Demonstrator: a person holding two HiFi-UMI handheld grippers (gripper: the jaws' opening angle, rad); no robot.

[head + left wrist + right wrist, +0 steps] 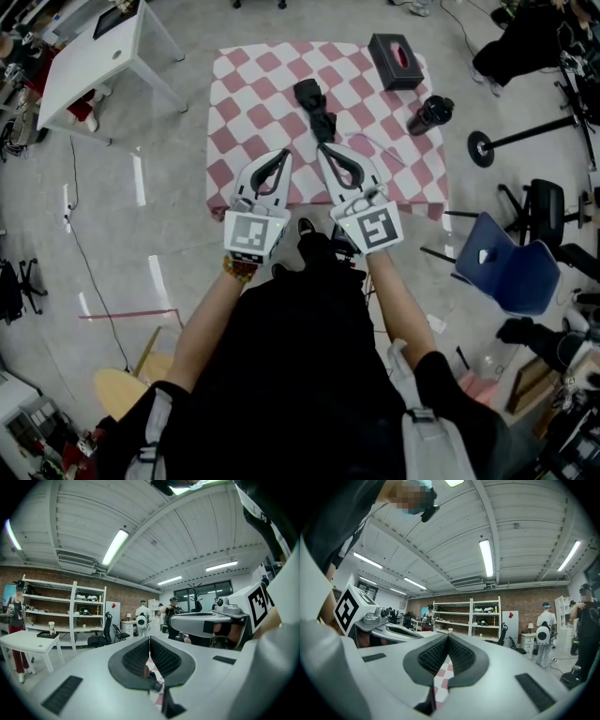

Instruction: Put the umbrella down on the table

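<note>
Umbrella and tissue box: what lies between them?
Only bare checkered tablecloth lies between the black umbrella and the black tissue box, seen in the head view.

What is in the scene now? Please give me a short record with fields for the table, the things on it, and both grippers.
Table: cloth-covered table, pink-and-white checks
Umbrella: black folded umbrella, lying on the cloth near the middle, held by nothing
Other things: black tissue box at the far right corner; dark bottle near the right edge
Left gripper: jaws together, empty
Right gripper: jaws together, empty, tip close to the umbrella's near end
</note>
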